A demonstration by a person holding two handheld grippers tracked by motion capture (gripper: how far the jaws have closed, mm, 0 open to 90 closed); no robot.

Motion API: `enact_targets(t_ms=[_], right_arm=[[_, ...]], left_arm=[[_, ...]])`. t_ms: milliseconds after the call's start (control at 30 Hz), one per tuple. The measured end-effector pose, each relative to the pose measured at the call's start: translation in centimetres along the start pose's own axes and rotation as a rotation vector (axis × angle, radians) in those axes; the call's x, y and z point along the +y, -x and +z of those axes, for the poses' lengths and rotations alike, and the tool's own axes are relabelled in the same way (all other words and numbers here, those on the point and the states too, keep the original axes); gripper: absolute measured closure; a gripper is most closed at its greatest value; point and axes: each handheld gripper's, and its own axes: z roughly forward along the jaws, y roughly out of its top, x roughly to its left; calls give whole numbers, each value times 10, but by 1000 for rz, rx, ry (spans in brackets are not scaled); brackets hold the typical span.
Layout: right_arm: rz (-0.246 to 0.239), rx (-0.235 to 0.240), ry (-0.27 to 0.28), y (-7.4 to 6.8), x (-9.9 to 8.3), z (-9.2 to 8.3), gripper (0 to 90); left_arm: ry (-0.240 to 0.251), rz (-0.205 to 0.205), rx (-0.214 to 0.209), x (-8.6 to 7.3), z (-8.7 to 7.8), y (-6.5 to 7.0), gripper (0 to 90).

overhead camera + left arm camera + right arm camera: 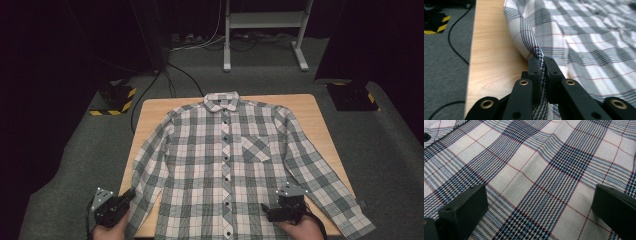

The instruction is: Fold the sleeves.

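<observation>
While the shirt (225, 165) lies spread face up on the table (310, 107), the scene is logged as follows.

Step in hand: folding is judged to be at its start; the sleeve (529, 37) on the left gripper's side is pinched and raised a little off the wood, as a first fold inward.

Left gripper (541, 62): closed on a bunched ridge of the sleeve's edge, cloth squeezed between both jaws. Beyond the tips the sleeve runs ahead; bare table lies to one side of the jaws, the shirt's body to the other.

Right gripper (539, 202): jaws are held wide apart, nothing clamped. Plaid cloth is seen directly ahead and between them, near the hem; whether the jaws rest on it cannot be told.

Shirt: collar at the far edge, farthest from both grippers; buttons run down the middle, between the two.

Next move, as judged: the pinched sleeve needs to be carried across toward the button line without the grip slipping, while the body is kept flat by the right gripper.

Risk: the body may be dragged along.
</observation>
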Motion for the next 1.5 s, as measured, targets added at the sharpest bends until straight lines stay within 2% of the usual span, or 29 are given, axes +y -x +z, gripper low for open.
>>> enact_targets(t_ms=[233, 367, 467, 667, 1333, 1500], right_arm=[[-1, -1, 1, 0, 0, 0, 2], [-1, -1, 1, 0, 0, 0, 3], [-2, -1, 1, 0, 0, 0, 2], [-2, 0, 1, 0, 0, 0, 2], [-2, 0, 1, 0, 0, 0, 2], [-2, -1, 1, 0, 0, 0, 3]], left_arm=[[45, 5, -21, 3, 0, 14, 839], [46, 6, -42, 3, 2, 19, 815], [52, 20, -45, 4, 3, 25, 859], [71, 50, -70, 8, 1, 38, 880], [79, 67, -175, 12, 12, 74, 880], [63, 99, -203, 17, 23, 90, 880]])
